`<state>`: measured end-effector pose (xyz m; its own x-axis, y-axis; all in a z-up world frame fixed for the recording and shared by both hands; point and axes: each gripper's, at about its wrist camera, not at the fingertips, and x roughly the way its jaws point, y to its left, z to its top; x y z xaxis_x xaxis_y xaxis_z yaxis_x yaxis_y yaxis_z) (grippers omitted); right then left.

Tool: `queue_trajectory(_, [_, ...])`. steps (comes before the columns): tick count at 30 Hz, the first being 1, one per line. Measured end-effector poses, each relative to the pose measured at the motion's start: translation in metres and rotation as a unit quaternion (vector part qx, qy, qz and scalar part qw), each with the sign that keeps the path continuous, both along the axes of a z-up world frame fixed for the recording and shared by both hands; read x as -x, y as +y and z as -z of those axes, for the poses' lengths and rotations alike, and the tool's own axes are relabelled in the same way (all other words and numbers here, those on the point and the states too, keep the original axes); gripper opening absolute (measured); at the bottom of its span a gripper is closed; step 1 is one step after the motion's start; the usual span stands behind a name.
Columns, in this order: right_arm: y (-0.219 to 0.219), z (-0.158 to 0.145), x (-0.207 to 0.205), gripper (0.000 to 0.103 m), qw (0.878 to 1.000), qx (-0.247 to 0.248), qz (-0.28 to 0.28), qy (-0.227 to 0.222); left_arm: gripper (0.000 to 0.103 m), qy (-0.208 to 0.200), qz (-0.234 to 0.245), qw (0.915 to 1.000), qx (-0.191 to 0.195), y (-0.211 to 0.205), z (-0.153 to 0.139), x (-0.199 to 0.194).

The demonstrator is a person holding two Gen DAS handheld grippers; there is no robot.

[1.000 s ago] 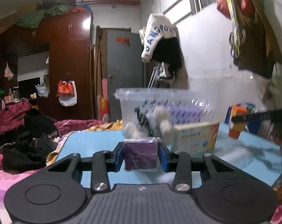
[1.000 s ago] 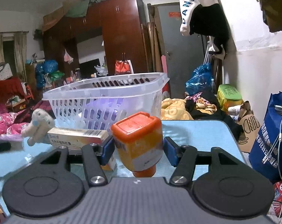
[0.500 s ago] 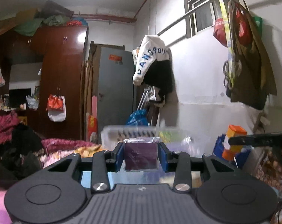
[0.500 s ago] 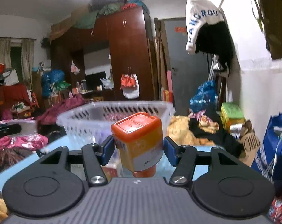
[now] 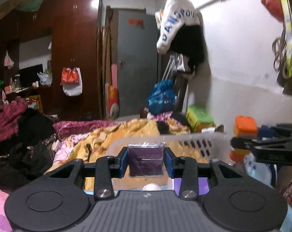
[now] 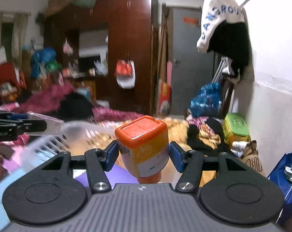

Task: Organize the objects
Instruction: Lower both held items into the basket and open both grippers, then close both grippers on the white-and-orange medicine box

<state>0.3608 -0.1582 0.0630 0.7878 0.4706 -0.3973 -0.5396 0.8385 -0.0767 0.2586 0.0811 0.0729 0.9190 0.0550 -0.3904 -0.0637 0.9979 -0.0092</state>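
Small dark-purple film-wrapped box [image 5: 145,159] upright, held aloft. Orange-capped yellow plastic bottle [image 6: 144,146] tilted, aloft. White slotted plastic basket [image 5: 194,142] below, blurred, probably tilted.

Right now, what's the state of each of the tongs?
Left tongs: closed on the purple wrapped box.
Right tongs: closed on the orange-capped bottle, which sits tilted in the grip.

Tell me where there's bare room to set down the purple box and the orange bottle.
Room shows inside the white basket, ahead of and below both grippers: a bare purple patch lies beside the orange-capped bottle the right gripper holds. Under the purple box in the left gripper, a white rounded thing takes space. Beyond the rim, piled bedding is crowded.
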Motion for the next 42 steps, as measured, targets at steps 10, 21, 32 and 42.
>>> queue_trajectory(10, [0.016,0.021,-0.008,0.087,1.0,0.021,0.019,0.004,0.083,-0.006,0.007,1.0,-0.003,0.002,0.023,-0.002])
queue_trajectory(21, [-0.08,0.027,0.094,0.103,0.992,-0.128,-0.005,-0.013,0.088,-0.105,0.043,0.9936,0.005,0.016,0.035,0.135])
queue_trajectory(32, [-0.119,0.105,0.153,0.103,0.986,-0.158,-0.04,0.035,0.09,-0.096,0.016,0.9944,0.041,0.034,0.105,0.197])
queue_trajectory(42, [-0.114,0.109,0.147,0.103,0.988,-0.142,-0.054,0.036,0.09,-0.115,0.07,0.9906,0.024,-0.009,0.098,0.19])
